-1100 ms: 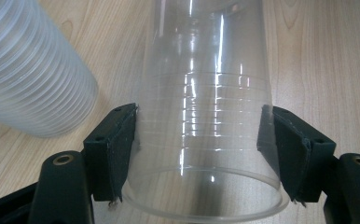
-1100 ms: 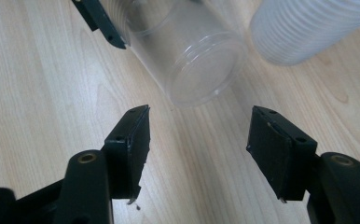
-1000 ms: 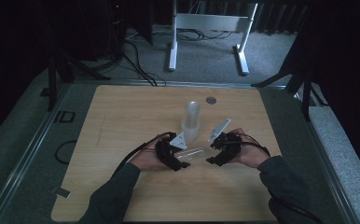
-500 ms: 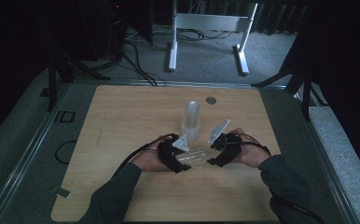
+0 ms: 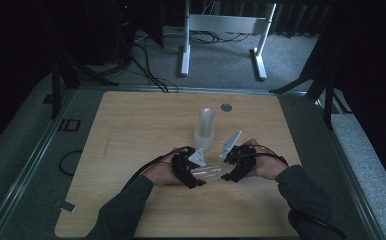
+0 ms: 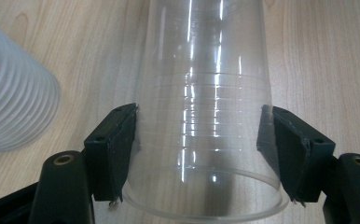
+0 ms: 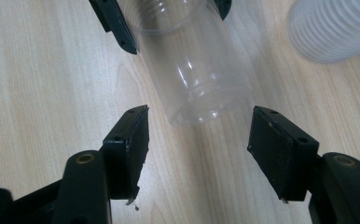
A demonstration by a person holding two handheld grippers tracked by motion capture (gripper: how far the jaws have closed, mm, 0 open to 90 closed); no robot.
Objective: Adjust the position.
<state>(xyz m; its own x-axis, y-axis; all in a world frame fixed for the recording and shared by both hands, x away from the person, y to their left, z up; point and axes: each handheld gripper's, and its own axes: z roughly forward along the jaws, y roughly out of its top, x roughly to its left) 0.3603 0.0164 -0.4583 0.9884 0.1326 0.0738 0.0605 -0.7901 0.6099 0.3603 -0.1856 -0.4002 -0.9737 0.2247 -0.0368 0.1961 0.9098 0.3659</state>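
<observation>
I've got the clear plastic cup (image 5: 208, 171) lying on its side on the bench (image 5: 131, 130), just front of centre, between my two hands. Left hand-held gripper (image 6: 197, 144) is clamped on it near the rim end, pads (image 6: 115, 149) pressing both sides of the wall. Right hand-held gripper (image 7: 197, 144) has just been opening; its jaws stand apart w/ the cup's base end (image 7: 192, 70) just ahead of them, not touching, so nothing gripped there. In the high view the left hand-held gripper (image 5: 188, 167) sits at 9 o'clock of the cup, the right hand-held gripper (image 5: 236, 164) at 3 o'clock. The stack of frosted ribbed cups (image 5: 205, 127) stands upright at 12 o'clock of the cup, near it, apart from both grippers. A small dark round disc (image 5: 225, 107) lies further back toward the far edge. Room: lots of bare wood at 9 o'clock and 6 o'clock, less at 3 o'clock; bench edges well apart from the grippers all round. Writing: "ID"-like marks (image 5: 69, 125) on the grey surround left of the bench; can't read more. No brand legible on the cups.
</observation>
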